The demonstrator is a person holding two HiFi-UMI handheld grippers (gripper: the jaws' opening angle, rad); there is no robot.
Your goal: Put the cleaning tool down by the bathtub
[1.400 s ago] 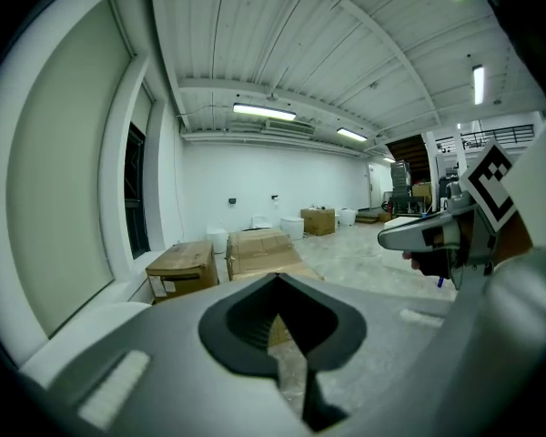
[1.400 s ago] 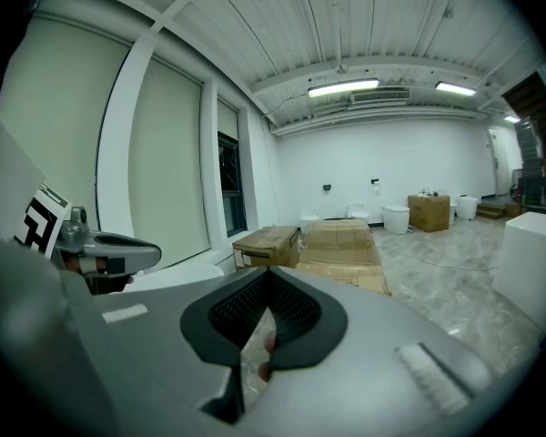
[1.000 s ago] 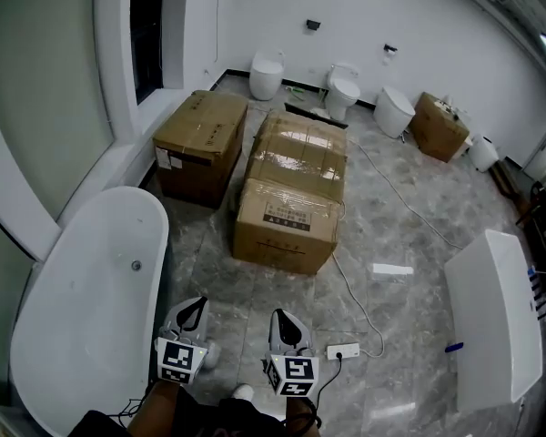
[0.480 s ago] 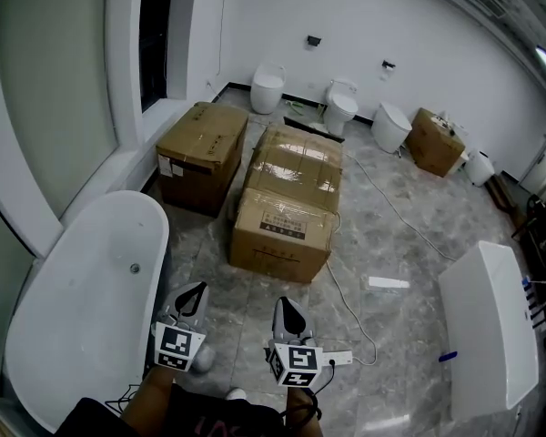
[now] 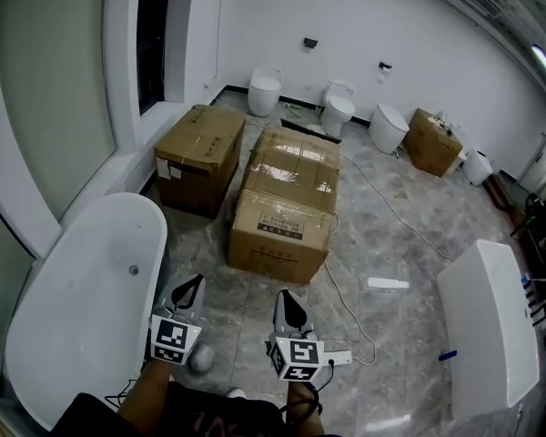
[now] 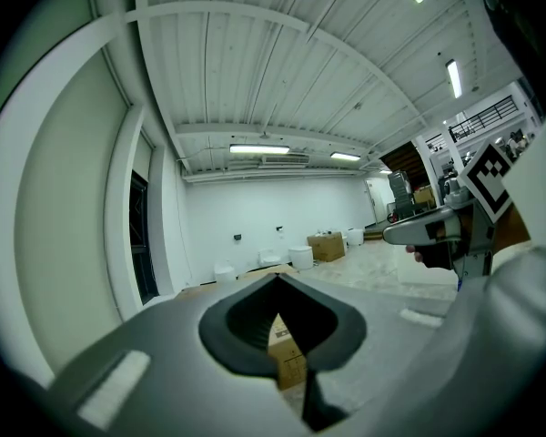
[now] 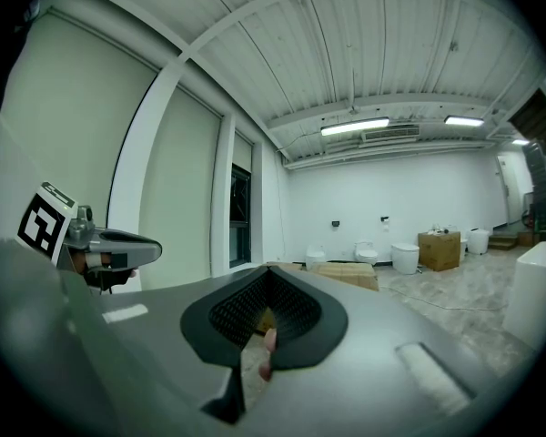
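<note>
**Both tongs closed beside the bathtub; tool hard to pick out**

Head view: The left gripper (image 5: pixel 197 282) and right gripper (image 5: pixel 283 295) hang low over the marble floor, jaws together, their marker cubes covering the person's hands. The bottom edge cuts off the forearms. A pale rounded object (image 5: pixel 200 360) lies on the floor just beside the bathtub (image 5: pixel 82 271), below the left gripper's cube. It is too small to tell whether this is the cleaning tool. Half a second earlier the cube half covered it, and it now shows clear of the cube. The boxes and toilets have barely shifted in frame. Three cardboard boxes (image 5: pixel 282 230) stand ahead, with toilets (image 5: pixel 265 85) along the far wall. A white cable (image 5: pixel 346 294) runs to a power strip (image 5: pixel 338 358) just right of the right gripper, and a white unit (image 5: pixel 487 321) stands at far right.

Left gripper view: The pads meet at the tip with nothing between them. One box shows through the slit, and the right gripper is cut off at the right edge.

Right gripper view: The jaws are closed. A pinkish sliver (image 7: pixel 268 340) sits in the slit and cannot be identified.
</note>
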